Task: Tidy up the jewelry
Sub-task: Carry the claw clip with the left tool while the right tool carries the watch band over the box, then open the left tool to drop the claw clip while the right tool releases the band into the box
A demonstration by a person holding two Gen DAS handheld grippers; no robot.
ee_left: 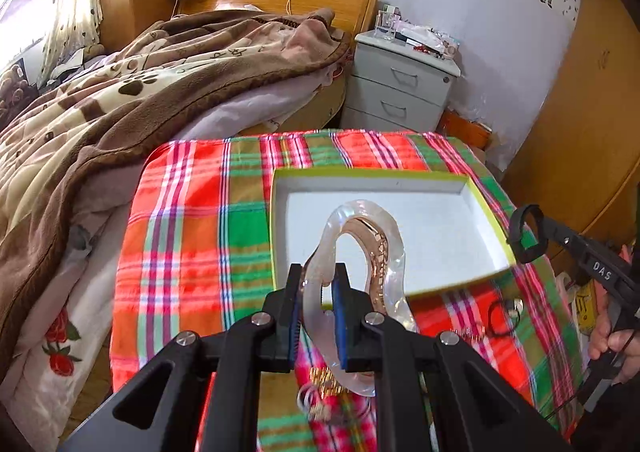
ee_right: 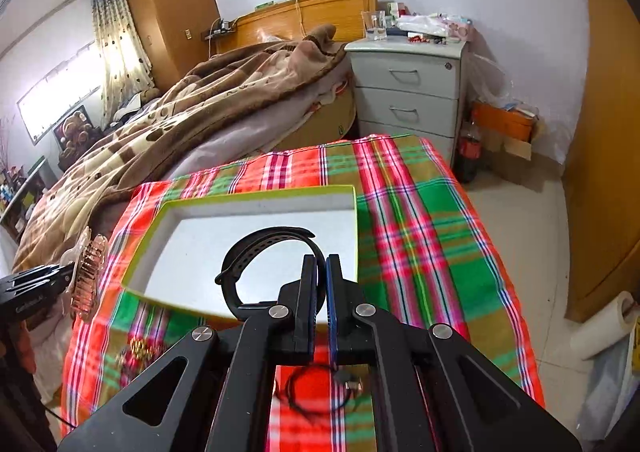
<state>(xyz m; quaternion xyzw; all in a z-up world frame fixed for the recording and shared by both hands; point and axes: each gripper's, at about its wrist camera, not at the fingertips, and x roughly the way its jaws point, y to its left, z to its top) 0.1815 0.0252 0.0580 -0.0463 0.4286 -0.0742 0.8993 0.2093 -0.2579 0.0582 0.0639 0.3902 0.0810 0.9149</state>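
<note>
box: i see the shallow white-lined box with a lime-green rim [ee_left: 480,208] on the plaid-clothed table [ee_left: 192,220], with only bare lining visible.
writing: "das" on my right tool.
left tongs [ee_left: 319,284]: clenched on a clear, pearly oval hair clip with rose-gold teeth [ee_left: 384,248], held over the box.
right tongs [ee_right: 321,272]: nearly closed, gripping a black perforated rubber wristband [ee_right: 256,248] above the box.
table: more small jewelry lies blurred near the front edge.

Small gold and clear jewelry pieces [ee_left: 320,392] on the red-and-green plaid bench [ee_left: 192,236] are blurred and partly hidden behind the left tool [ee_left: 318,316]. The thin black cord loop [ee_right: 316,388] sits half-hidden under the right tool [ee_right: 322,316].
</note>
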